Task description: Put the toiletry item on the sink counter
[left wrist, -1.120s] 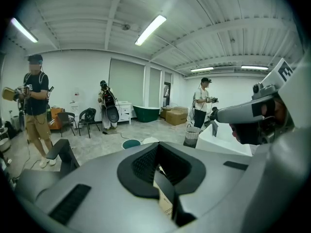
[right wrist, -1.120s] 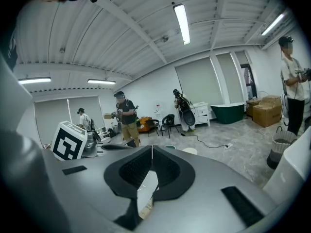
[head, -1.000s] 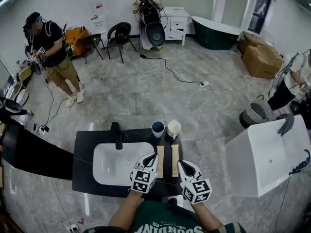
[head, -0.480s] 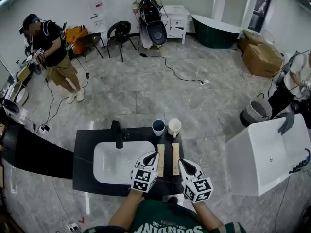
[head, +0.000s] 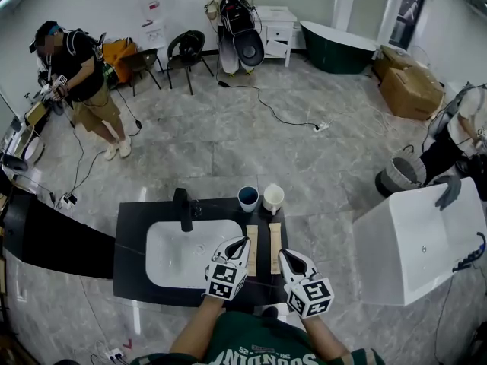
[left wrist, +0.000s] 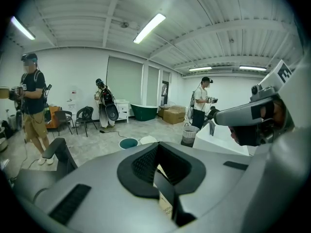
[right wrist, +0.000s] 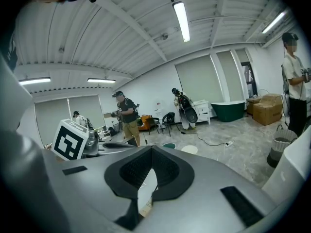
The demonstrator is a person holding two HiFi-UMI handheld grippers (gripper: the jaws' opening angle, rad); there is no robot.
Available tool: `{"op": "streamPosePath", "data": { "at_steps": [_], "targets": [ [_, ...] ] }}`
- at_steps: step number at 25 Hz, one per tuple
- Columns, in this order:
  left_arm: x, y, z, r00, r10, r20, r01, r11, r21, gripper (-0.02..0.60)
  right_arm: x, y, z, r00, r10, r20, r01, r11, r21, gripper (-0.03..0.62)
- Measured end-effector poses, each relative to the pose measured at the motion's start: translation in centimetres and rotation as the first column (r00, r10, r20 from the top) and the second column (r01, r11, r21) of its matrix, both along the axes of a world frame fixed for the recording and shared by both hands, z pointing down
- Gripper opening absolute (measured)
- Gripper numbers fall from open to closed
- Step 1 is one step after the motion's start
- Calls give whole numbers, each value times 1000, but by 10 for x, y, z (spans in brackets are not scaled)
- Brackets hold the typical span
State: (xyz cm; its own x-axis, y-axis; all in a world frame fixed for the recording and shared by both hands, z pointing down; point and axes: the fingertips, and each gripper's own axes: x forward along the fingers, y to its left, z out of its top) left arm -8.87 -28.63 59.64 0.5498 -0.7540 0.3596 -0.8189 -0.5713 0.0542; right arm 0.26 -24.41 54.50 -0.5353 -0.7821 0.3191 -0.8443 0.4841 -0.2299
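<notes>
Nearest you, your left gripper (head: 240, 243) and right gripper (head: 284, 255) sit side by side over the front edge of the black bench (head: 133, 249), each marker cube facing up. In the left gripper view your jaws are drawn in narrow on the left box (left wrist: 166, 208), a long pale carton with print on it. In the right gripper view the other jaws are closed just as narrowly on the right box (right wrist: 147, 186).

From your head view both cartons lie lengthwise on the bench, parallel and just apart. The left box (head: 250, 261) is against your left gripper's tip and the right box (head: 275, 242) is against your right gripper's tip.

To their left is the white basin (head: 179, 257), with a black tap (head: 183, 211) at its back rim. Behind the cartons, at the far edge of the bench, a blue cup (head: 247, 201) and a white cup (head: 272, 200) stand near each other.

A white tub (head: 411, 242) stands to your right. Farther off, a cable (head: 281, 116) crosses the grey floor, a person (head: 80, 82) stands at the far left, and a dark green bathtub (head: 338, 48) sits by the far wall.
</notes>
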Motion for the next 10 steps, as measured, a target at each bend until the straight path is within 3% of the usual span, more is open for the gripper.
{"op": "streamPosePath", "data": {
  "at_steps": [10],
  "targets": [
    [-1, -4, 11, 1000, 1, 8, 0, 1000, -31, 9, -2, -4, 6, 1000, -1, -11, 1, 1000, -9, 40]
  ]
}}
